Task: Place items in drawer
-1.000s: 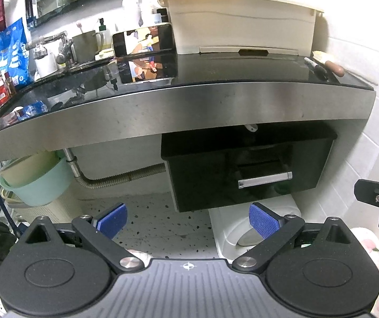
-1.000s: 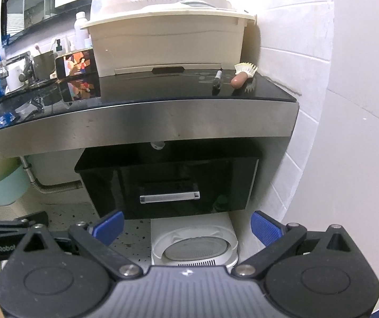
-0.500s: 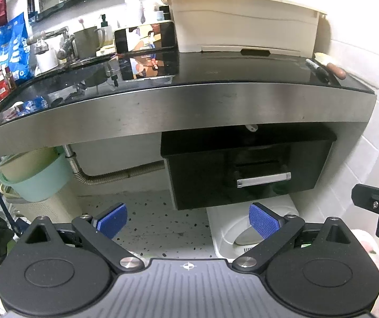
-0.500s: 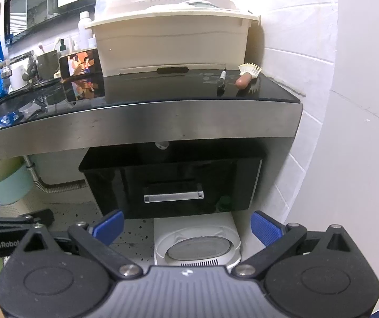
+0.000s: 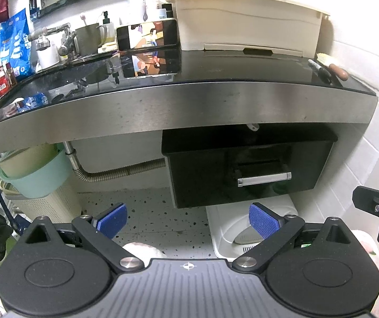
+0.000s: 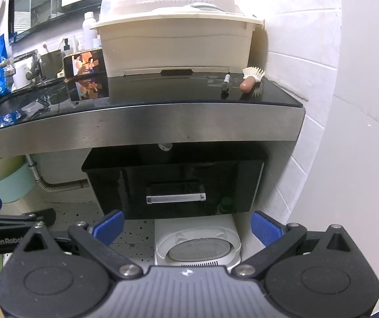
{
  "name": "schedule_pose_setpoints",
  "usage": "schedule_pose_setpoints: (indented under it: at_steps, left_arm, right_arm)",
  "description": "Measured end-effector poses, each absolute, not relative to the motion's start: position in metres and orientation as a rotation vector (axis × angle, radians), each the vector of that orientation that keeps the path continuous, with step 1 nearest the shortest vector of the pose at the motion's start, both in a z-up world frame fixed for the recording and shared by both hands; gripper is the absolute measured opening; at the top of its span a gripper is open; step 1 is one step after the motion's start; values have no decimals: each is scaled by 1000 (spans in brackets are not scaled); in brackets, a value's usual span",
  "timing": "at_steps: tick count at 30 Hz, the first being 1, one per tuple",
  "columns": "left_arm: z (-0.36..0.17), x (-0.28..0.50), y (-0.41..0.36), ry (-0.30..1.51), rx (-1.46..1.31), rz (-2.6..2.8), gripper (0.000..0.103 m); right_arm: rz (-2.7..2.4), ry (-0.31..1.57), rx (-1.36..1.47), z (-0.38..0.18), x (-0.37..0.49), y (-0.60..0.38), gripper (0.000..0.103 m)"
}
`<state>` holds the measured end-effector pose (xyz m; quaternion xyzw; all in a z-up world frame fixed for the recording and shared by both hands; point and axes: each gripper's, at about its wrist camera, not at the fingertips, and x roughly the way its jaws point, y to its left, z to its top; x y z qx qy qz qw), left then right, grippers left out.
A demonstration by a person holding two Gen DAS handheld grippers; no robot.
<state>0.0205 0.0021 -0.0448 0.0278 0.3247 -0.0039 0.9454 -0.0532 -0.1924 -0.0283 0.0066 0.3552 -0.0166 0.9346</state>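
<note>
A glossy black drawer [image 5: 250, 169] [image 6: 178, 185] with a silver bar handle [image 5: 264, 179] [image 6: 176, 198] hangs closed under the steel-edged black counter [image 5: 178, 106] [image 6: 141, 129]. On the counter's right end lie a black marker [image 5: 319, 70] [image 6: 226, 82] and a brush with a brown handle [image 5: 334, 67] [image 6: 251, 79]. My left gripper [image 5: 188, 218] is open and empty, low in front of the drawer and to its left. My right gripper [image 6: 186, 225] is open and empty too, below the drawer front.
A cream dish-drainer box [image 5: 245, 21] [image 6: 176, 39] and a lit phone [image 5: 147, 35] [image 6: 84, 63] stand on the counter, with tap and cups at left. A white round-lidded appliance [image 6: 198, 246] sits on the floor below the drawer. Mint basins [image 5: 35, 175] and a flexible pipe [image 5: 120, 172] are left. A tiled wall [image 6: 308, 106] closes the right.
Both grippers have risen slightly and moved a little closer to the counter, so the drawer and counter sit lower in both views. Both stay open.
</note>
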Motion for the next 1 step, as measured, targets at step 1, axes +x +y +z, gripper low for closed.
schedule_pose_setpoints:
  at_steps: [1]
  left_arm:
    - [-45, 20, 2, 661, 57, -7, 99]
  right_arm:
    - [-34, 727, 12, -28, -53, -192, 103]
